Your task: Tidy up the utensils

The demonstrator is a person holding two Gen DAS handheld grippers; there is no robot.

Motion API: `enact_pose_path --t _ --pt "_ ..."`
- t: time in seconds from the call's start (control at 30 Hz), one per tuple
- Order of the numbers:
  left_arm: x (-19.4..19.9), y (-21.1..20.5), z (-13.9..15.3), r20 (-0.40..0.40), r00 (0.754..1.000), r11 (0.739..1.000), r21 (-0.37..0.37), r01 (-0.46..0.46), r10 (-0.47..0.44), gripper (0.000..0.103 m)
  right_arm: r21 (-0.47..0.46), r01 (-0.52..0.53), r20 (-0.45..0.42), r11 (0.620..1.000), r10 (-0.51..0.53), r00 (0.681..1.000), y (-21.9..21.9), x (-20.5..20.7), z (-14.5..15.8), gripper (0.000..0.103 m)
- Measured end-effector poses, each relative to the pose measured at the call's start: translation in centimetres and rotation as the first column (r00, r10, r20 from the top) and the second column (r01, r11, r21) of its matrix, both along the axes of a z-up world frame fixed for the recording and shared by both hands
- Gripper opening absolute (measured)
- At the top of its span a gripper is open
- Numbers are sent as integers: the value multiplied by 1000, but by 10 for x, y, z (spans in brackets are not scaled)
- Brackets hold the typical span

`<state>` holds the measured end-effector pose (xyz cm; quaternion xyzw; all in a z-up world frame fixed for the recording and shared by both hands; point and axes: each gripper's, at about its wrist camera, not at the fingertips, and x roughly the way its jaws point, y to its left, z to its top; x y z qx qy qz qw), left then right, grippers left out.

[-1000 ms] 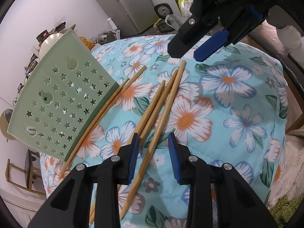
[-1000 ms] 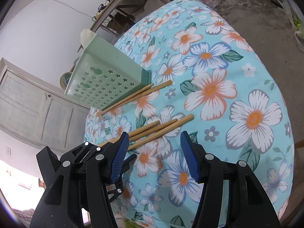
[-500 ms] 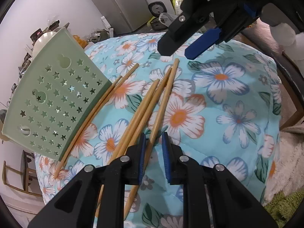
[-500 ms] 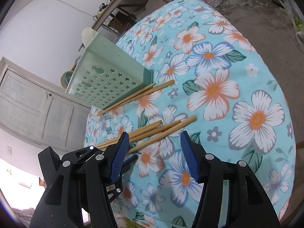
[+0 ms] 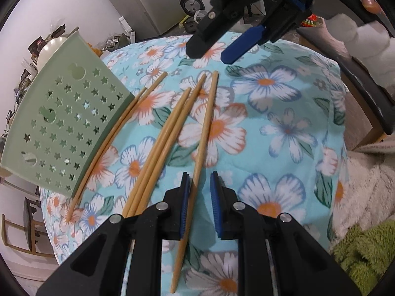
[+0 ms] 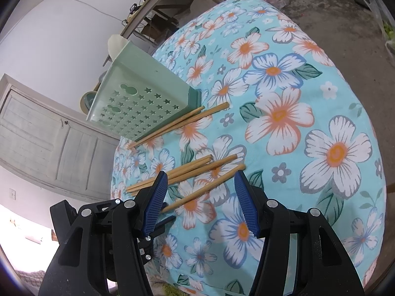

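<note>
Several wooden chopsticks lie on a floral cloth [image 5: 284,128]. A green perforated basket [image 5: 61,123] lies tipped on its side at the left, with two chopsticks [image 5: 111,135] along its rim. My left gripper [image 5: 199,180] straddles one chopstick [image 5: 205,128]; its jaws stand narrowly apart, the left pad touching the stick. Two more chopsticks [image 5: 167,138] lie just left of it. My right gripper [image 6: 201,180] is open and empty above the far ends of the chopsticks [image 6: 207,185]; it shows at the top of the left wrist view [image 5: 209,51]. The basket [image 6: 138,103] also shows in the right wrist view.
The cloth covers a rounded table that drops off at the right and near edges. A refrigerator [image 5: 148,2] and a rice cooker [image 5: 191,5] stand beyond the table. A green rug [image 5: 365,254] lies on the floor at lower right. A white cabinet door [image 6: 49,135] is behind the basket.
My left gripper's jaws have narrowed from wide open around one chopstick. That chopstick has shifted apart from the other two. The right gripper has stayed open.
</note>
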<state>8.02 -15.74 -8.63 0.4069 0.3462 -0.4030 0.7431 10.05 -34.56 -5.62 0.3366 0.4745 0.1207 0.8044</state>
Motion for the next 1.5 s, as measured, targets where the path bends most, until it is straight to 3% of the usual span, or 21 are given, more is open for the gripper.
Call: enact_pose_path --t 0.57,0.8,1.03,1.23,1.5 --pt "-7 30 11 -22 999 999 -15 -50 49 17 4 -4 5 1000 3 1000 5 -2 2 55" --pt "2 42 33 -110 990 987 -126 -96 82 23 12 13 19 1000 -13 1000 -8 -5 5 55" --pt "1 14 44 -112 991 976 -199 -89 67 23 20 56 23 998 -56 998 -26 -8 5 55" --pt "11 -25 28 -77 997 989 -142 -42 32 23 32 84 22 996 -85 996 -37 -9 5 55" --pt "28 -54 14 -109 994 993 -112 -33 20 23 44 94 8 995 -95 995 -38 -5 -1 55"
